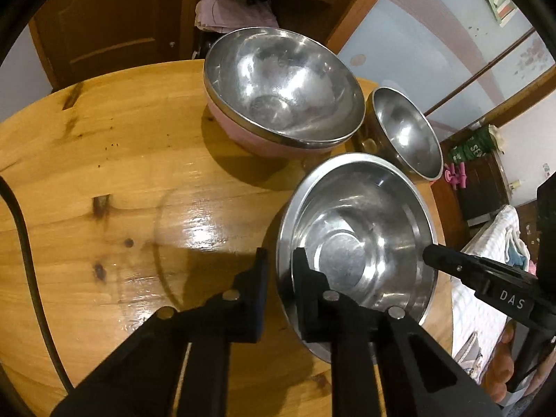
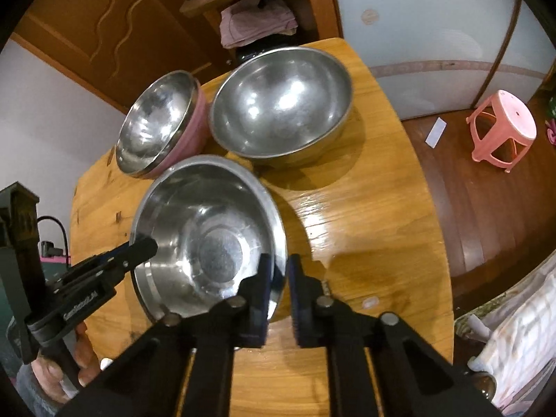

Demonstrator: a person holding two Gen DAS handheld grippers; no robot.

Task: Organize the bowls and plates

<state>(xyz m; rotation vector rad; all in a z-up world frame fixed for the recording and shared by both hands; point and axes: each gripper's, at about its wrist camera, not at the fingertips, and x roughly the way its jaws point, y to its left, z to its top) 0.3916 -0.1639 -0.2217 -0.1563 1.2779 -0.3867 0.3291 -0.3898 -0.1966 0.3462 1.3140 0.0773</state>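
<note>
Lettering "DAS" on right claw [image 1: 429, 255] — both claws, left claw [image 1: 279, 260] too, clenched on steel bowl [image 1: 351, 243] rim.

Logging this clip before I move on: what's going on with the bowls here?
A person with two handheld grippers is gripping the nearest wide steel bowl by opposite sides of its rim: the left gripper and the right gripper each have jaws closed on the rim. Behind it on the wooden table sit a pink-sided steel bowl and a plain steel bowl, both apart from the held one.
</note>
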